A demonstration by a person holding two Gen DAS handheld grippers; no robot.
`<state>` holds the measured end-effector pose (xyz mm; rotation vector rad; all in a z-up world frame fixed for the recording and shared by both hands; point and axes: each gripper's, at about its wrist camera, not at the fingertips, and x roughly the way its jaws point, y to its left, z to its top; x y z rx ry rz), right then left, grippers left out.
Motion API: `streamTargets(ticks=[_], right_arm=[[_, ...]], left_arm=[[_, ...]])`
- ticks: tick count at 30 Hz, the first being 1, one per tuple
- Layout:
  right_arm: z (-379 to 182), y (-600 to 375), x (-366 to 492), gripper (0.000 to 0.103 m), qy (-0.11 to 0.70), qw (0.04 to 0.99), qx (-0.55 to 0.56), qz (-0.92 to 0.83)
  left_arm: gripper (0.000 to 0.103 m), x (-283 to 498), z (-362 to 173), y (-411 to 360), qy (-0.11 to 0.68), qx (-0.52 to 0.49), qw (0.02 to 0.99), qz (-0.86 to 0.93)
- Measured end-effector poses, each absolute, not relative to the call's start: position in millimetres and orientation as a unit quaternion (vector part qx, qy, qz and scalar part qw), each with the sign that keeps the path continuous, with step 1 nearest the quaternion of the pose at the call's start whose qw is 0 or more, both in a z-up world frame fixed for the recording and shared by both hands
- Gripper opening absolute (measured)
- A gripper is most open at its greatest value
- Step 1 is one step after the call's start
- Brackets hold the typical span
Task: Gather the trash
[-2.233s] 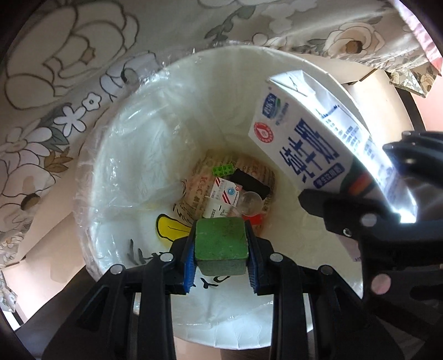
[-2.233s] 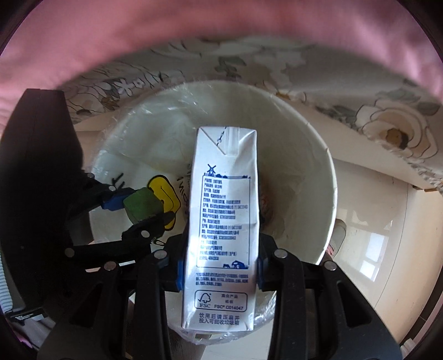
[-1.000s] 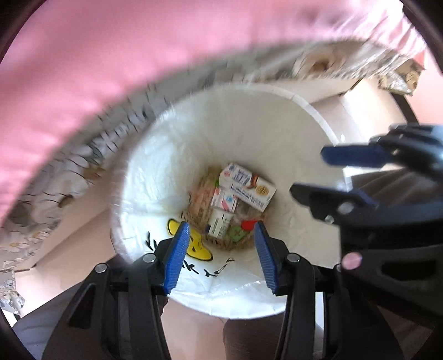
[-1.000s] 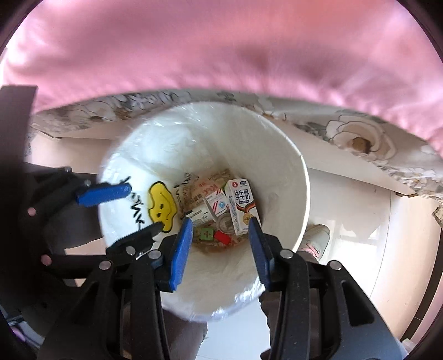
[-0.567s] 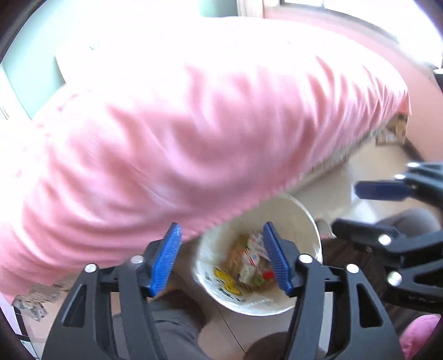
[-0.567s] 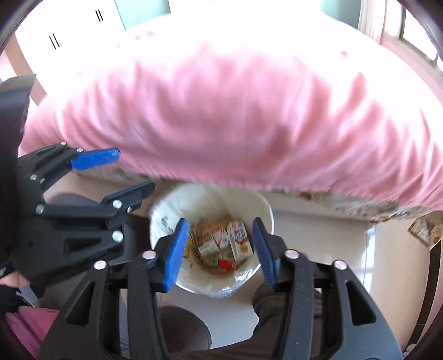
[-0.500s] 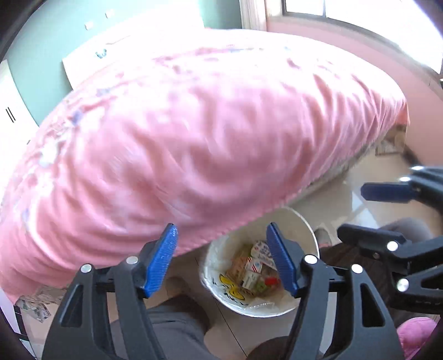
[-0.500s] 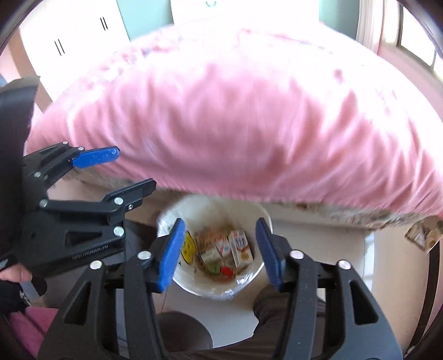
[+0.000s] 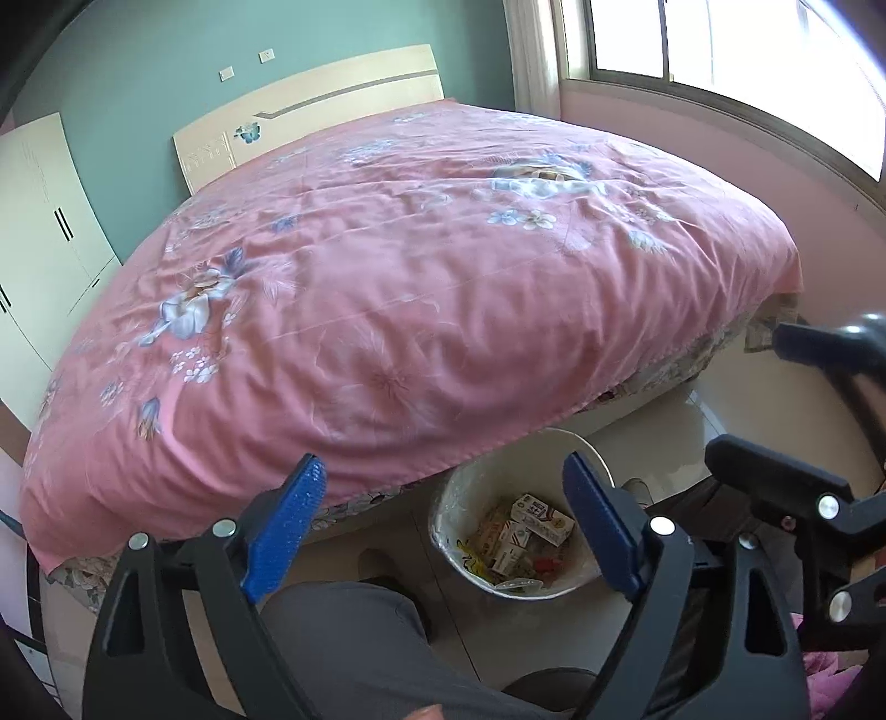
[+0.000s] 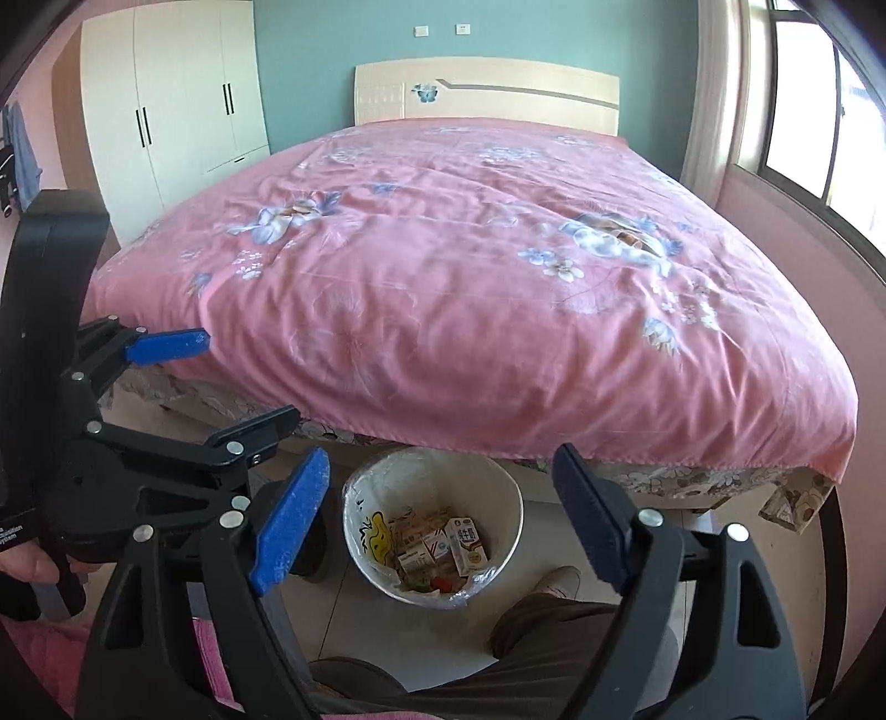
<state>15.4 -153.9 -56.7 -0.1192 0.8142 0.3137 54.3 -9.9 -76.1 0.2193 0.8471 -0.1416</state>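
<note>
Trash cartons [image 10: 437, 545] fill round, plastic-lined bin [image 10: 512, 531]; both tongs gape.

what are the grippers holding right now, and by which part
Nothing. The left gripper and right gripper are both open and empty above the trash bin.

Pink floral bedspread [image 10: 470, 266], teal wall [image 10: 310, 50], seemingly white bin [image 10: 515, 520].

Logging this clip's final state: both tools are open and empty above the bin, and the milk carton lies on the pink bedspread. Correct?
Not quite. The milk carton lies inside the bin, as the right wrist view shows. Left tool and right tool are open and empty.
</note>
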Motion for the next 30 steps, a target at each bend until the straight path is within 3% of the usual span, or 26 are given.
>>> streamTargets(ticks=[30], right_arm=[[-69.9,-158.2,-26.5,0.082,0.375,0.923,-0.052,0.072]], left_arm=[[0.09,21.8,-85.7,-4.8,0.422,0.107,0.9,-0.029]])
